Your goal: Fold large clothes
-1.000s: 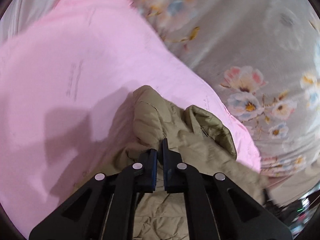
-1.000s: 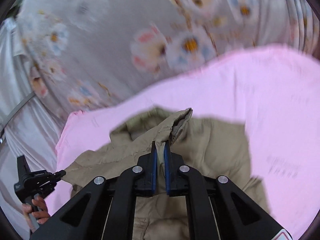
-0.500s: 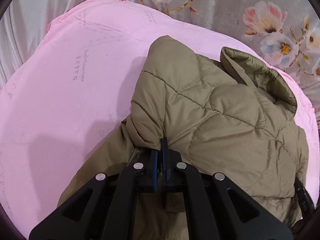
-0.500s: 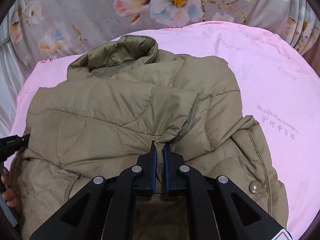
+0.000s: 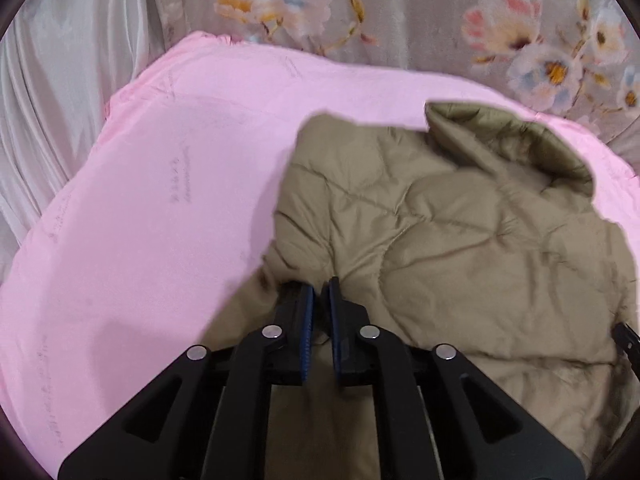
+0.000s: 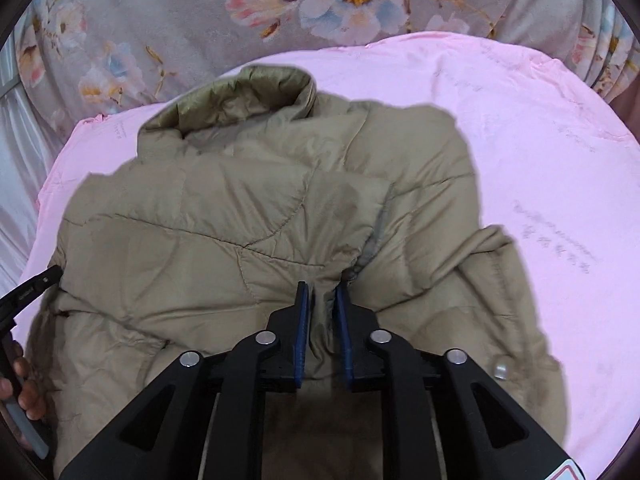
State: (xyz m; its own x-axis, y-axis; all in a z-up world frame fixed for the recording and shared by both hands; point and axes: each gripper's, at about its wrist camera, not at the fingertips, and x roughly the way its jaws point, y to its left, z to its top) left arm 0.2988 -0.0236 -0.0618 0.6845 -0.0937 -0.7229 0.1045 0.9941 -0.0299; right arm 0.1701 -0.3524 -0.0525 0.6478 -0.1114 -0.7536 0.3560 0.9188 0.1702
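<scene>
A khaki quilted puffer jacket lies on a pink sheet, folded over itself, collar at the far end. It also shows in the right wrist view, with its collar toward the back. My left gripper sits at the jacket's near left edge, jaws slightly parted, with no fabric between them. My right gripper has its jaws a little apart with a ridge of jacket fabric standing between them. The left gripper's side and a hand show at the left edge of the right wrist view.
The pink sheet covers the surface around the jacket. A grey floral fabric lies behind it and pale satin cloth hangs at the left. A metal snap shows on the jacket's right panel.
Both grippers brought the jacket down from the air onto the sheet, folded over. Both jaws have since parted slightly; the left one has come off the fabric.
</scene>
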